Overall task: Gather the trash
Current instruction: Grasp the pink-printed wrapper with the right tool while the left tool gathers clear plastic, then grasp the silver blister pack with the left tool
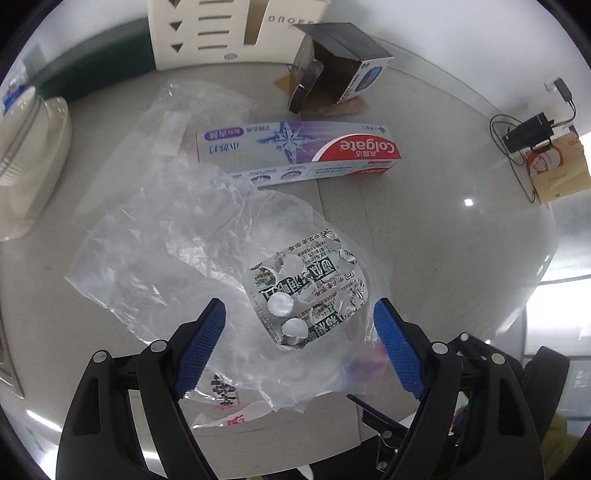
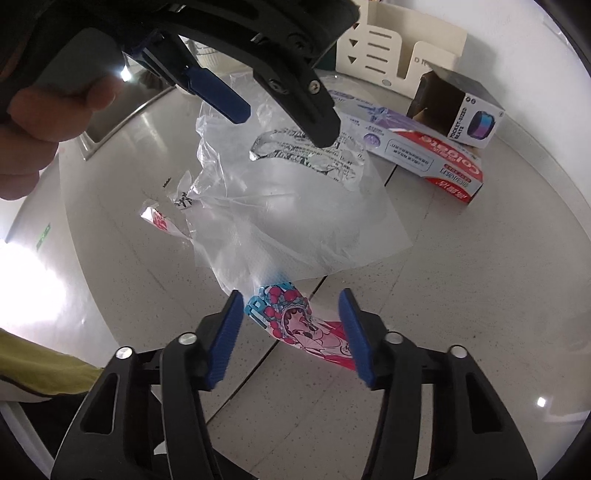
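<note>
Two grippers, both with jaws spread and nothing clamped, hang over a litter of trash on the pale counter (image 1: 424, 236). Your left gripper (image 1: 299, 321) sits above a foil blister pack (image 1: 306, 288), which lies on top of a crumpled clear plastic bag (image 1: 177, 251); two white tablets show in the pack and the other pockets look torn open. Seen from the right wrist camera, that same left gripper (image 2: 288, 127) comes in from the upper left, one finger just over the blister pack (image 2: 314, 155), though whether it touches the foil cannot be told. Your right gripper (image 2: 291, 325) brackets a pink and blue printed wrapper (image 2: 299, 321) that pokes out from under the near edge of the plastic bag (image 2: 295, 221); the pads stand either side of it without contact. Beyond the bag lie a Colgate toothpaste box (image 1: 295, 147) and, farther off, an open dark speaker box (image 1: 343, 70); a white desk organiser (image 1: 221, 33) stands at the far edge. Judged from this layout, the step in hand is the approach to a first pickup, with no item yet gathered. The next move calls for lowering each gripper until its pads straddle its target, then closing: the flat foil may need an edge grip, and the slippery film beneath could slide or lift with it. No bin is visible in either view.
</note>
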The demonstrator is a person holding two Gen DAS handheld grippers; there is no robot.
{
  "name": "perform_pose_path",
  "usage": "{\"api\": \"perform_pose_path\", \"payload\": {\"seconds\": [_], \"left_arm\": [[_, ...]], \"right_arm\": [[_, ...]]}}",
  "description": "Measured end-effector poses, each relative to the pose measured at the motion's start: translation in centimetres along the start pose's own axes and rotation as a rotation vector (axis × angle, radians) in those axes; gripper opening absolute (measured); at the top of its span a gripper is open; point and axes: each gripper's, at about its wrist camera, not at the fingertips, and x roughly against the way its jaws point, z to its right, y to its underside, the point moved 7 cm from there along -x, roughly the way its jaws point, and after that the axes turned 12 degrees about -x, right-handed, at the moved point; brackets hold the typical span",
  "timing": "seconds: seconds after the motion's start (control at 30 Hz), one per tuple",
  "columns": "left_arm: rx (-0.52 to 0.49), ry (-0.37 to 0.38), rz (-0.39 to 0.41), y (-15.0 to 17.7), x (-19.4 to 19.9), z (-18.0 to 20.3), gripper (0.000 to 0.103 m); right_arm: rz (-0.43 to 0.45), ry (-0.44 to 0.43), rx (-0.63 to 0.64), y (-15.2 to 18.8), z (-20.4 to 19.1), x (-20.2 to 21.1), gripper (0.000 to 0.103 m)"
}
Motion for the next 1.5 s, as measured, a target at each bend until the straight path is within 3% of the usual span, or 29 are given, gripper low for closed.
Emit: {"api": "perform_pose_path", "payload": {"seconds": [0.1,0.27,0.33,0.43,0.53,0.73,0.8,0.87,0.9,1.17,1.5], "left_arm": [[0.015,0.037,-0.007,0.0,-0.6,0.1,0.069],[0.016,0.041,-0.001,-0.2,-0.8,0.3,0.033],[0.020,0.049,-0.001,-0.2,-0.8,0.2,0.033],[0.021,0.053,-0.002,-0.3,-0.8,0.2,0.010],[0.021,0.071,0.014,-0.3,-0.5,0.4,0.003],[0.030,0.085,0.047,-0.3,0.8,0.3,0.002],[0.042,0.090,0.047,-0.4,1.1,0.2,0.010],[0.050,0.114,0.045,-0.4,1.1,0.4,0.042],[0.052,0.124,0.048,-0.6,1.2,0.5,0.046],[-0.024,0.049,0.054,-2.0,0.7,2.5,0.047],[-0.091,0.038,0.042,-4.5,-0.7,5.9,0.048]], "right_arm": [[-0.010,-0.004,0.000,0.2,0.0,-0.3,0.041],[-0.025,-0.013,0.003,0.8,-0.1,-0.9,0.022],[-0.025,-0.019,-0.001,0.9,-0.3,-1.1,0.015],[-0.025,-0.025,-0.004,1.1,-0.4,-1.2,0.010],[-0.016,-0.029,0.004,1.3,-0.9,-1.0,0.007],[0.005,-0.034,-0.006,1.4,-1.2,0.1,0.005],[0.012,-0.034,-0.013,1.5,-1.2,0.5,0.005],[0.014,-0.033,-0.011,1.4,-1.3,0.7,0.005],[0.016,-0.032,-0.008,1.4,-1.4,0.8,0.005],[0.027,-0.036,-0.024,1.8,-1.1,1.5,0.005],[0.038,-0.051,-0.044,2.0,0.0,2.4,0.005]]}}
